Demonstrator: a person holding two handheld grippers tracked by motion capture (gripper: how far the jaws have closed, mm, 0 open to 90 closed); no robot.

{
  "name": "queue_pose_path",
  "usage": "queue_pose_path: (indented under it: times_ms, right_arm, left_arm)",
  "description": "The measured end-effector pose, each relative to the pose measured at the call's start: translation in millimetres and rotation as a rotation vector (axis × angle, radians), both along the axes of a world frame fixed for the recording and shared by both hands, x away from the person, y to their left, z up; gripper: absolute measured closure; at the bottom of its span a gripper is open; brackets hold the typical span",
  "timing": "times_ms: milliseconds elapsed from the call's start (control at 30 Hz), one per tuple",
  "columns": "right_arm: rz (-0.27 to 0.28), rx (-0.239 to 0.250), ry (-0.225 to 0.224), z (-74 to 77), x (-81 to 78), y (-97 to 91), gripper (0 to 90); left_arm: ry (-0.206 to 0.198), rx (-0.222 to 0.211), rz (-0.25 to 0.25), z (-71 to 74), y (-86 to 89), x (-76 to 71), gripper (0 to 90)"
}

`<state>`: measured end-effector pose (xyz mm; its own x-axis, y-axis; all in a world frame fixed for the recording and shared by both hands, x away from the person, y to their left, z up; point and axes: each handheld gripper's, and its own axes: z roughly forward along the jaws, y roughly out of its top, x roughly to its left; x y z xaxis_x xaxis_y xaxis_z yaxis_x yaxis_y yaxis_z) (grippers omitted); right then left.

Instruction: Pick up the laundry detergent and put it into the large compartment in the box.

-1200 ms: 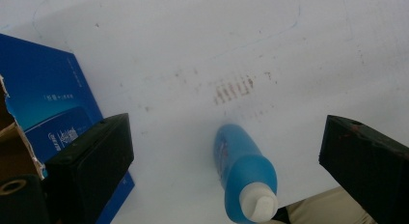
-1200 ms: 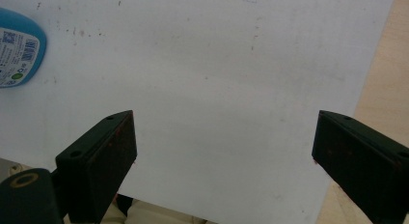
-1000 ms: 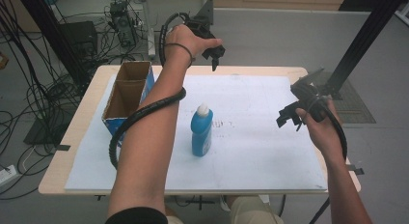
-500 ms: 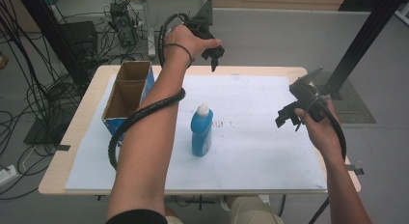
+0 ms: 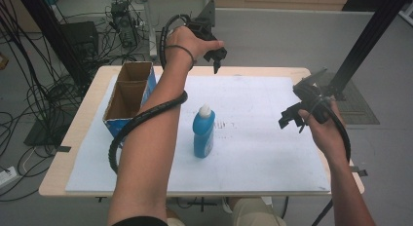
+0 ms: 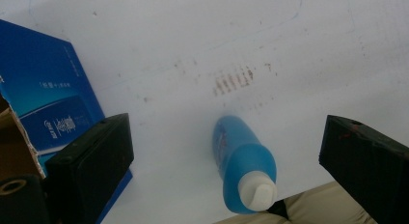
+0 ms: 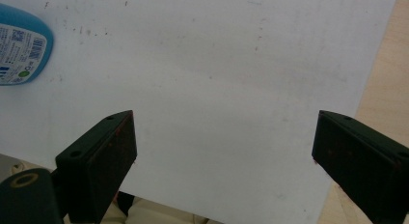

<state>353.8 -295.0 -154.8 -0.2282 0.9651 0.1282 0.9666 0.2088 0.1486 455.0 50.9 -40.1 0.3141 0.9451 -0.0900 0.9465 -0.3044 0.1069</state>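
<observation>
The blue bottle [image 5: 203, 131] is seen standing upright on the white sheet [image 5: 263, 153], about midway between the bench's [image 5: 63, 184] near and far edges. Beyond it, by the right edge, the right hand-held gripper [image 5: 290, 120] is held above the sheet with jaws wide apart and empty. Farthest, above the far edge, the left hand-held gripper [image 5: 215, 60] is held with jaws spread, nothing between them, and the cardboard box [image 5: 127, 97] is placed at the far left corner.

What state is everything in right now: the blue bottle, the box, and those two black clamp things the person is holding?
Blue bottle: upright on the white sheet, white cap on, untouched.
Cardboard box: open at the top, standing at the table's left side; contents cannot be made out.
Left hand-held gripper: open, raised over the far edge of the table, holding nothing.
Right hand-held gripper: open, raised over the right side, holding nothing.
</observation>
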Motion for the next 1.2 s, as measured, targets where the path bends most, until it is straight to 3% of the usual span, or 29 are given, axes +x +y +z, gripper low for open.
queue_pose_path:
  times_ms: [633, 1200]
  right_arm:
    - [0.015, -0.013, 0.003, -0.6, 1.8, 7.1, 8.3]
    - [0.010, -0.013, -0.002, 0.4, 0.1, 6.9, 8.3]
  left_arm:
    - [0.006, 0.016, -0.035, 0.6, 3.0, -21.3, 5.5]
    - [0.012, 0.032, -0.073, 1.0, -4.9, -40.0, 5.4]
